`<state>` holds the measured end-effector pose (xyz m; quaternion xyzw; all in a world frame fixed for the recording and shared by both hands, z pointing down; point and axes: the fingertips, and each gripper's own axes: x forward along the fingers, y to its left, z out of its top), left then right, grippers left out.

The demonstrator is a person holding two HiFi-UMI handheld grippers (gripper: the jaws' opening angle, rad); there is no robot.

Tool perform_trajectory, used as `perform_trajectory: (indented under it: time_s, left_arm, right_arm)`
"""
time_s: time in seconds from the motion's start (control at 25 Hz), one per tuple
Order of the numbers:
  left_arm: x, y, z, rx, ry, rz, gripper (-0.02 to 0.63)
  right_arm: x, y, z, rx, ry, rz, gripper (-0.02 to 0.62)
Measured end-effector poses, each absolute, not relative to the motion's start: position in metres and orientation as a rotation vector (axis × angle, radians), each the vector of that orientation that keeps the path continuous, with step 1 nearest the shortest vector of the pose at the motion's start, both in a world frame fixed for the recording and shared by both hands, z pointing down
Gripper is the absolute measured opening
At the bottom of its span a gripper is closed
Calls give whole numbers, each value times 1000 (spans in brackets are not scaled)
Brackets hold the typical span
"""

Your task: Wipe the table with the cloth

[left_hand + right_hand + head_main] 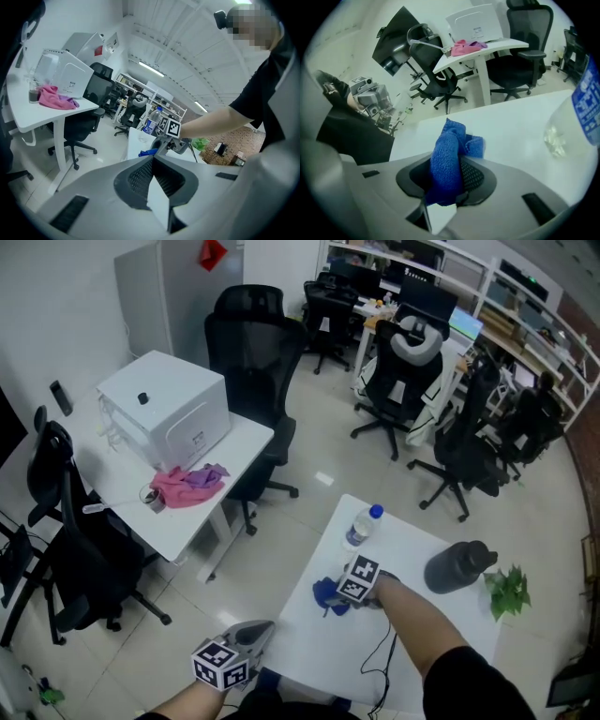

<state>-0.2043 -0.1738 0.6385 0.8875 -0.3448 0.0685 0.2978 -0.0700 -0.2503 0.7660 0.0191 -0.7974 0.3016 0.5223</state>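
A blue cloth (325, 595) lies bunched on the small white table (319, 652) near its left edge. My right gripper (343, 595) is shut on it. In the right gripper view the cloth (447, 161) stands up between the jaws and droops onto the tabletop (511, 136). My left gripper (246, 641) hangs off the table's near left corner, over the floor. Its jaws meet with nothing between them (152, 161). From the left gripper view I see the right gripper (165, 143) and the cloth (147, 152) across the table.
A clear water bottle (360, 527) stands just behind the cloth. A dark flask (458, 567) lies to its right, beside a green plant (507, 592). A black cable (384, 652) runs along the table. A desk at left holds a white box (169, 409) and pink cloth (187, 486). Office chairs stand around.
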Motion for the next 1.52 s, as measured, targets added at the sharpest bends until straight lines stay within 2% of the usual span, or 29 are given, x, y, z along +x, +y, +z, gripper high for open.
perform_trajectory:
  time_s: [0.24, 0.4, 0.64, 1.28, 1.52]
  left_arm:
    - [-200, -174, 638, 2356, -901, 171, 0]
    - [-202, -175, 637, 2360, -911, 170, 0]
    - [-202, -184, 637, 2375, -918, 182, 0]
    - [-201, -189, 628, 2383, -911, 146, 0]
    - [-210, -185, 634, 2369, -922, 153, 0]
  right_arm:
    - [-76, -212, 764, -45, -1942, 794, 127]
    - [-67, -257, 743, 93, -2042, 873, 127]
    - [-46, -311, 751, 288, -1984, 799, 127]
    - [-72, -218, 762, 59, -1956, 848, 127]
    - [-44, -308, 739, 361, -2026, 816, 127]
